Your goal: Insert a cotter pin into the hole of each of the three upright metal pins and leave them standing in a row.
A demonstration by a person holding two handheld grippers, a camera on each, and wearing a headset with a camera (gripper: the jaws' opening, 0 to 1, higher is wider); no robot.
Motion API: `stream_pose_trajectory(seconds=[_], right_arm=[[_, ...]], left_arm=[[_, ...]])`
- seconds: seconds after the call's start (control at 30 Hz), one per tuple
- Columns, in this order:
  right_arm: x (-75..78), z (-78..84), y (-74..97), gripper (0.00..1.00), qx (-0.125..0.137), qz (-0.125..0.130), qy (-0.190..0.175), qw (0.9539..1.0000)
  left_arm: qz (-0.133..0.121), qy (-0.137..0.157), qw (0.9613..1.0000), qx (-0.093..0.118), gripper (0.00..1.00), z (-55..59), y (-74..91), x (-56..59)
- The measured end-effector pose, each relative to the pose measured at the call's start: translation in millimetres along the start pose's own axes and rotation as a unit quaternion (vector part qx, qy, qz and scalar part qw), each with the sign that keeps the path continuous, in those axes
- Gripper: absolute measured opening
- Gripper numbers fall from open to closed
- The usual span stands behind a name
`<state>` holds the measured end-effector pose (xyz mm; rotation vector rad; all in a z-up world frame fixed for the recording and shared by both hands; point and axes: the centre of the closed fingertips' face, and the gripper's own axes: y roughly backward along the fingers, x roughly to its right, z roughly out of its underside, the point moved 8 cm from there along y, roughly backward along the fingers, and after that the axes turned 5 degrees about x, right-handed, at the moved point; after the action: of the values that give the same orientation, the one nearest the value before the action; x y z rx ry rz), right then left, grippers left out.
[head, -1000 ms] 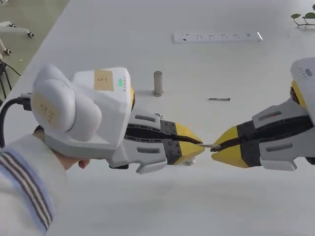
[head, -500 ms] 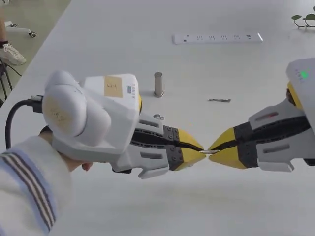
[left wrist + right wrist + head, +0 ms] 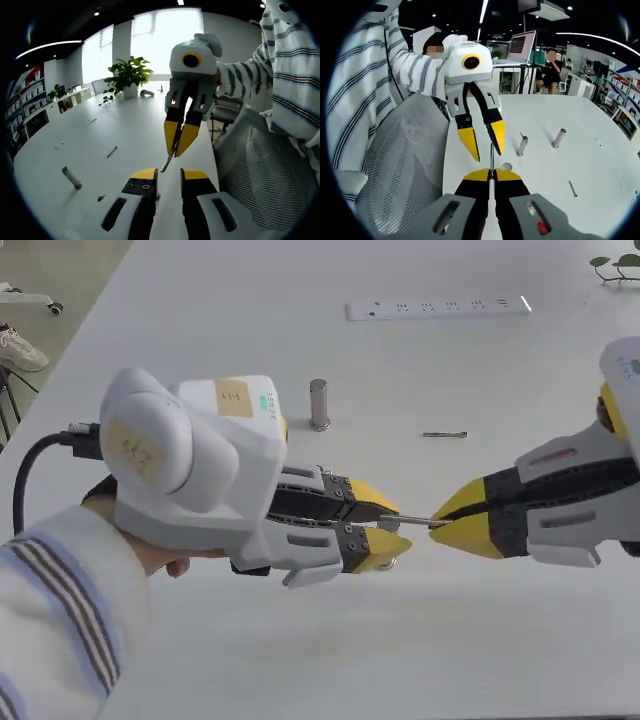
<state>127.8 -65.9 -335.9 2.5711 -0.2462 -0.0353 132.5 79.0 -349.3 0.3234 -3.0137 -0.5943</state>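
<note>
My right gripper (image 3: 437, 524) (image 3: 491, 174) is shut on a thin cotter pin (image 3: 410, 521) (image 3: 492, 157). The pin's free end reaches between the jaws of my left gripper (image 3: 395, 530) (image 3: 169, 175), which stand open and apart from it. One metal pin (image 3: 319, 405) (image 3: 558, 138) stands upright farther back on the white table. In the right gripper view a second metal pin (image 3: 522, 146) stands nearer, with something thin sticking out at its top. A loose cotter pin (image 3: 444, 434) (image 3: 112, 151) lies flat on the table. The left gripper hides the table under it in the head view.
A white power strip (image 3: 440, 308) lies at the far side of the table (image 3: 300, 640), with a plant (image 3: 615, 265) at the far right corner. A mesh chair (image 3: 405, 160) stands at the near edge. People sit at desks in the background.
The left gripper's jaws, closed around the cotter pin's end before, have opened. The right gripper still holds the pin, and both grippers sit a little higher in the picture.
</note>
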Motion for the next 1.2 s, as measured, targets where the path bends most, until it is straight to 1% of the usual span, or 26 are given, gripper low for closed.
stream_pose_trajectory(seconds=[0.03,0.13,0.23,0.33,0.43,0.5,0.6,0.67,0.87,0.97,1.1,1.2], right_arm=[[2.3,1.1,0.9,0.0,-0.002,0.005,-0.001,1.0],[6.6,5.3,1.6,0.0,-0.014,0.016,0.002,0.9998],[13.5,12.8,0.6,0.0,-0.019,0.02,-0.003,0.9996],[16.4,18.8,0.1,0.0,-0.03,0.028,-0.001,0.9992],[19.1,26.3,-0.7,0.0,-0.048,0.035,-0.002,0.9982],[20.5,30.0,-1.5,0.0,-0.053,0.039,-0.004,0.9978],[21.8,36.8,-3.4,0.0,-0.059,0.039,-0.022,0.9973],[21.3,39.1,-4.5,0.0,-0.063,0.039,-0.022,0.997],[20.7,45.8,-8.3,0.0,-0.075,0.034,-0.019,0.9964],[21.0,45.3,-10.7,0.0,-0.079,0.031,-0.016,0.9963],[20.7,43.6,-13.2,0.0,-0.083,0.025,-0.009,0.9962],[20.6,43.3,-14.8,0.0,-0.085,0.024,-0.006,0.996]], left_arm=[[-0.003,0.002,1.0,-0.002,0.17,0.9,0.1,-1.1],[-0.012,0.0,0.9999,-0.008,0.17,2.6,-1.3,-3.4],[-0.023,-0.002,0.9996,-0.019,0.17,6.1,-3.9,-7.9],[-0.028,-0.001,0.9993,-0.026,0.18,8.6,-6.9,-11.7],[-0.032,0.0,0.9989,-0.034,0.18,11.1,-10.8,-14.9],[-0.035,0.0,0.9986,-0.041,0.18,13.6,-13.9,-17.0],[-0.033,0.002,0.9983,-0.047,0.18,15.8,-17.6,-18.4],[-0.033,0.001,0.9982,-0.049,0.18,16.5,-19.6,-19.3],[-0.036,-0.003,0.9972,-0.066,0.18,21.9,-23.7,-22.1],[-0.036,-0.009,0.9966,-0.073,0.17,23.6,-24.3,-22.7],[-0.033,-0.009,0.9965,-0.076,0.15,24.6,-25.2,-22.4],[-0.031,-0.009,0.9964,-0.079,0.11,25.4,-25.2,-22.6]])
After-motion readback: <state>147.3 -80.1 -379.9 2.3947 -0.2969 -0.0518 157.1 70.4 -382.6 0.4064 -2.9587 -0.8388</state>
